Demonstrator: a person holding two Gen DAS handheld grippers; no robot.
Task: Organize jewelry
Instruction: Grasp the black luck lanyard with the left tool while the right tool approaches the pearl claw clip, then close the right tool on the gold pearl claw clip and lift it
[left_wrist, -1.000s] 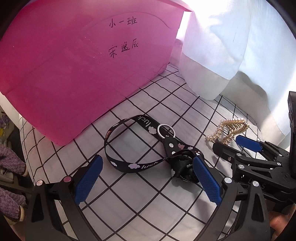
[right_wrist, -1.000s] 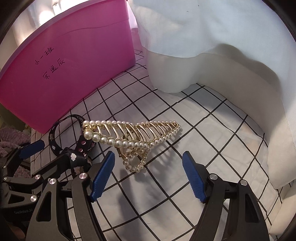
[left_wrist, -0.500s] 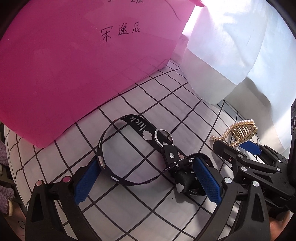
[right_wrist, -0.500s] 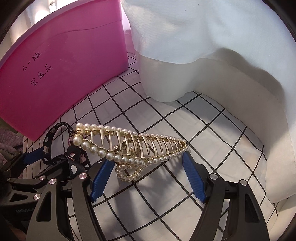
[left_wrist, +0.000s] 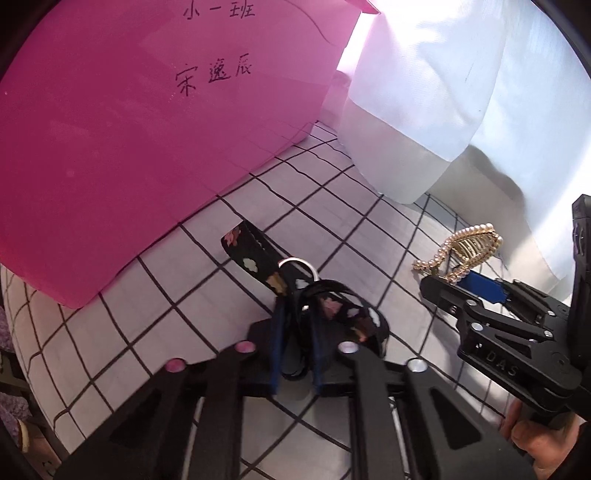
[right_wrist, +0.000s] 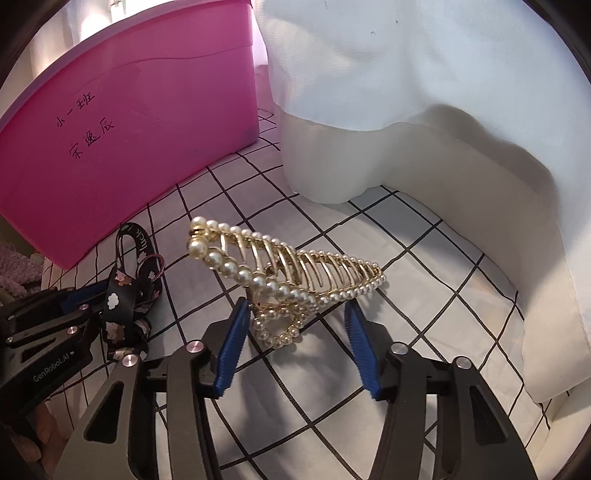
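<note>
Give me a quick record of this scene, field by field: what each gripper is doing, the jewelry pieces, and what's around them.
left gripper: shut on the black cloud-print strap
right gripper: open, fingers straddling the pearl hair claw
pearl hair claw: gold teeth, pearl edging, lying on the grid cloth
black cloud-print strap: metal ring attached
pink bin: behind both items, handwriting on its side
white fabric: draped at right

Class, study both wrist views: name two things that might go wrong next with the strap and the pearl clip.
1. The left gripper pinches only a bunched fold of the black strap; its loose loop may snag or slip out when lifted.
2. The right gripper is open around the pearl hair clip's small end; closing there may tip or squirt it away.
</note>
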